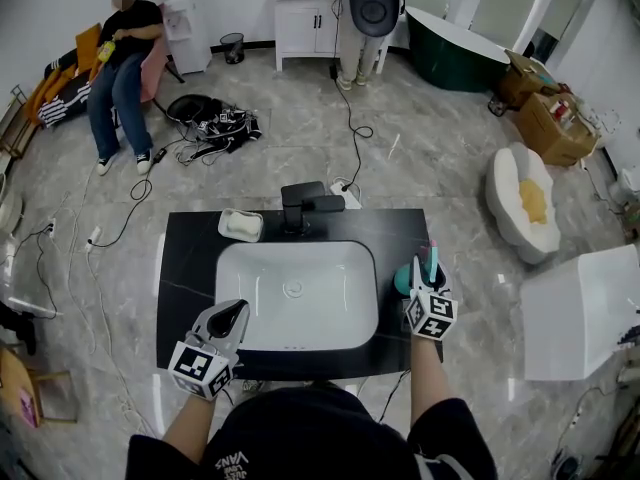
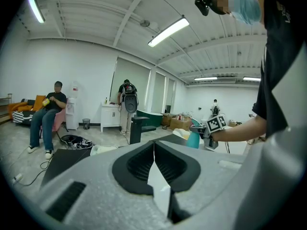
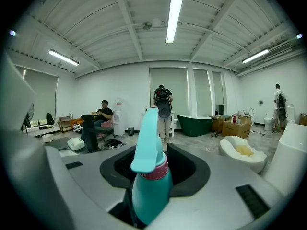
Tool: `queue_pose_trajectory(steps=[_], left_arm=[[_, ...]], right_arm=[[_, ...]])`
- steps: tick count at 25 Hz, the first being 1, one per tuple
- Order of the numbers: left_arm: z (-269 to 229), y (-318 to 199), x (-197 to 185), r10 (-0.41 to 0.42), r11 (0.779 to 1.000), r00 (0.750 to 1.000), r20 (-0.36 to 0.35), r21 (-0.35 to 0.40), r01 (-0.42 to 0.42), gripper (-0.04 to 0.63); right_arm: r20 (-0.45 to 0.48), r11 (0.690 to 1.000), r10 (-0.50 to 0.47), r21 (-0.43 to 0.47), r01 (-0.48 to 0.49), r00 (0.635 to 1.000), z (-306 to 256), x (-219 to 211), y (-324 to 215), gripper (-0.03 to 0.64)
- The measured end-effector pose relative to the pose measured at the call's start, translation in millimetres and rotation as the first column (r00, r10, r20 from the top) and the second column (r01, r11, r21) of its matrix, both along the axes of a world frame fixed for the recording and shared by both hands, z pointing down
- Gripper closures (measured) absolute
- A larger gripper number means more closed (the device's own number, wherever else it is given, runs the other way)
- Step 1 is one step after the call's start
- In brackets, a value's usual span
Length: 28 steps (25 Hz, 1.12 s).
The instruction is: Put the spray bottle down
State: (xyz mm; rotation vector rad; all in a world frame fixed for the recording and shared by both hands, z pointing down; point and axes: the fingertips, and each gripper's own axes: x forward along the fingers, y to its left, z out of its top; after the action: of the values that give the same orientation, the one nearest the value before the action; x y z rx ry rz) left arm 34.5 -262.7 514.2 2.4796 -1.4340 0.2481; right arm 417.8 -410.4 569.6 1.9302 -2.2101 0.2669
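Observation:
A teal spray bottle (image 1: 408, 280) with a pink collar and teal nozzle stands upright between the jaws of my right gripper (image 1: 424, 286), which is shut on it. It is over the right end of the black counter (image 1: 190, 258), just right of the white basin (image 1: 250, 268); I cannot tell whether its base touches the counter. In the right gripper view the spray bottle (image 3: 149, 186) fills the gap between the jaws of my right gripper (image 3: 156, 152). My left gripper (image 1: 234, 315) hovers at the basin's front left corner, and in its own view the left gripper (image 2: 153, 145) is shut with nothing in it.
A black faucet (image 1: 300, 203) and a white soap dish (image 1: 240, 225) stand behind the basin. A white box (image 1: 580, 313) is to the right of the counter. Cables (image 1: 215, 128) lie on the floor beyond. One person sits at the far left, and another stands by a white cabinet (image 1: 305, 18).

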Motion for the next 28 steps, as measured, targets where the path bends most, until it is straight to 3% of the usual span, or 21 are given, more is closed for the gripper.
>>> queue_pose_trajectory(steps=[15,28], left_arm=[[0.9,3.1,-6.6,0.005,1.0,1.0,-0.015,0.006,-0.005,0.575],[-3.7,6.2,-11.5,0.089,0.996,0.996,-0.028,0.017,-0.088,0.574]], right_arm=[[0.036,0.998,-0.025,-0.05,0.027,0.999,2.8,-6.8,11.3,0.33],[0.063,0.997,0.058,-0.052,-0.055,0.996,-10.7,-3.7,57.8,0.328]])
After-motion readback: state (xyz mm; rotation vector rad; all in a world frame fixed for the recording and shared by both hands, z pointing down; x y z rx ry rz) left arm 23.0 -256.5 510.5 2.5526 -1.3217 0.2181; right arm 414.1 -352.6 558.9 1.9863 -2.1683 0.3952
